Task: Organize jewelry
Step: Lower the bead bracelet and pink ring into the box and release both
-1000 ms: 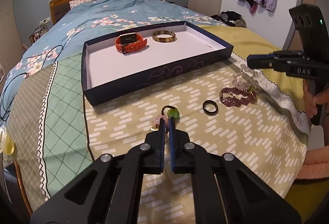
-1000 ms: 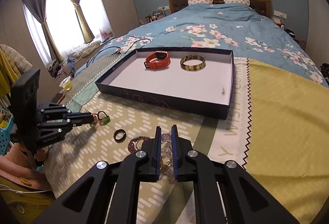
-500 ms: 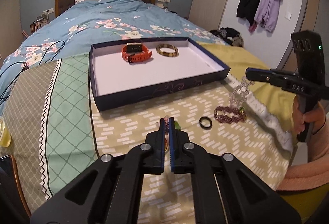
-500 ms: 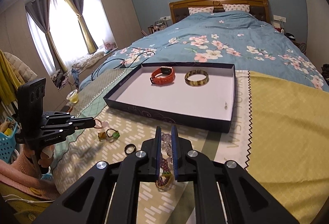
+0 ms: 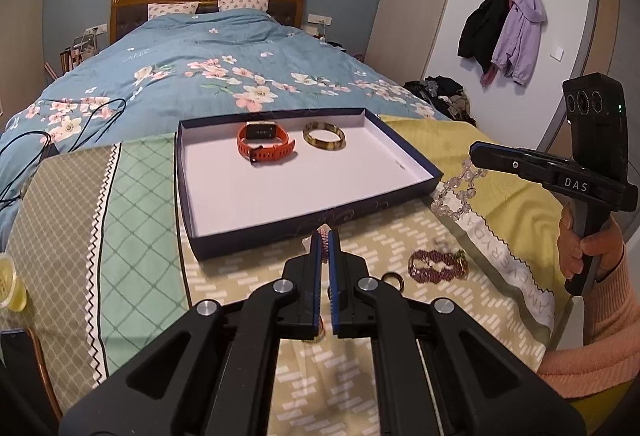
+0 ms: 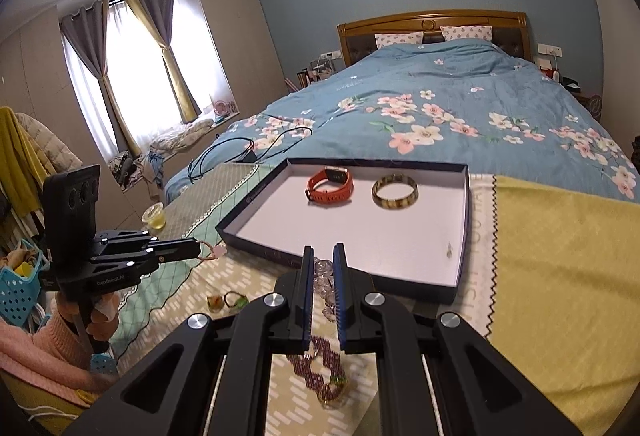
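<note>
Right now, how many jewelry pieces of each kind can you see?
Watch: 1
Bangle: 1
Beaded strands: 2 (clear strand, purple strand)
Ring: 1
Charm pieces: 2 (pink charm, green charm)
Total: 7

Both grippers are matte black with blue-edged finger pads and silver round screws at the linkages. The right gripper (image 5: pixel 478 155) carries white "DAS" lettering — above it, a three-lens camera block. Salmon-pink knit sleeves (image 5: pixel 600 332) cover both arms.
</note>
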Demonstrator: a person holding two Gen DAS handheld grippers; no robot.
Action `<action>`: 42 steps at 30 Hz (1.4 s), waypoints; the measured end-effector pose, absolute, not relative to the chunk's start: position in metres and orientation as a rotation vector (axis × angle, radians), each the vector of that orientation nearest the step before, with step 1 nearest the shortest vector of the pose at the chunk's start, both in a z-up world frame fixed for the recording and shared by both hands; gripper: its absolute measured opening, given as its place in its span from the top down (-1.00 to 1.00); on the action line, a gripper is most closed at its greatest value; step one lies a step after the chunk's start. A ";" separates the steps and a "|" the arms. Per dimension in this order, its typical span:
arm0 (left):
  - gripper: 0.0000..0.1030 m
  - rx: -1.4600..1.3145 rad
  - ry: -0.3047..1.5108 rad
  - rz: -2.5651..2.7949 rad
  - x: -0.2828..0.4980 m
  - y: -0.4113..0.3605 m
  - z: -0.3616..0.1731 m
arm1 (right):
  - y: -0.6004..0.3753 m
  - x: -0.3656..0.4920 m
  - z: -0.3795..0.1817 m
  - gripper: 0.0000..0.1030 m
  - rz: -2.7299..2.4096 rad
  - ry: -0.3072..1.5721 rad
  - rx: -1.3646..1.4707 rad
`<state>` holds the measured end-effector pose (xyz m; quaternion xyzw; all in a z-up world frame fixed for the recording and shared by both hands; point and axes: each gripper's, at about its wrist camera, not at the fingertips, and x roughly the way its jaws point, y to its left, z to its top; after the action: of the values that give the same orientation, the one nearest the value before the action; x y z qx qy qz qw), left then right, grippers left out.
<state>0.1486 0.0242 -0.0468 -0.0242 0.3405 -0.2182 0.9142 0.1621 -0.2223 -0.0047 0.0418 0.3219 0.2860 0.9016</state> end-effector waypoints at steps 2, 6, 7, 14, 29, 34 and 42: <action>0.93 -0.050 0.699 -0.444 0.152 0.024 -0.045 | -0.221 0.165 -0.002 0.85 0.595 0.660 0.085; 0.93 -0.044 0.690 -0.435 0.159 0.023 -0.041 | -0.216 0.174 0.004 0.85 0.598 0.644 0.077; 0.93 -0.041 0.687 -0.434 0.162 0.023 -0.040 | -0.215 0.176 0.005 0.85 0.600 0.643 0.076; 0.93 -0.023 0.678 -0.417 0.179 0.019 -0.034 | -0.208 0.197 0.007 0.85 0.599 0.650 0.083; 0.93 -0.007 0.697 -0.380 0.221 0.015 -0.037 | -0.190 0.242 0.000 0.85 0.575 0.665 0.069; 0.93 -0.010 0.719 -0.371 0.235 0.015 -0.044 | -0.184 0.257 -0.005 0.85 0.568 0.678 0.069; 0.93 -0.009 0.738 -0.357 0.253 0.016 -0.050 | -0.178 0.271 -0.009 0.85 0.568 0.693 0.074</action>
<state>0.2532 0.0160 -0.0502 -0.0045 0.3588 -0.1733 0.9172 0.2711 -0.1777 -0.0089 0.0360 0.3348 0.2746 0.9007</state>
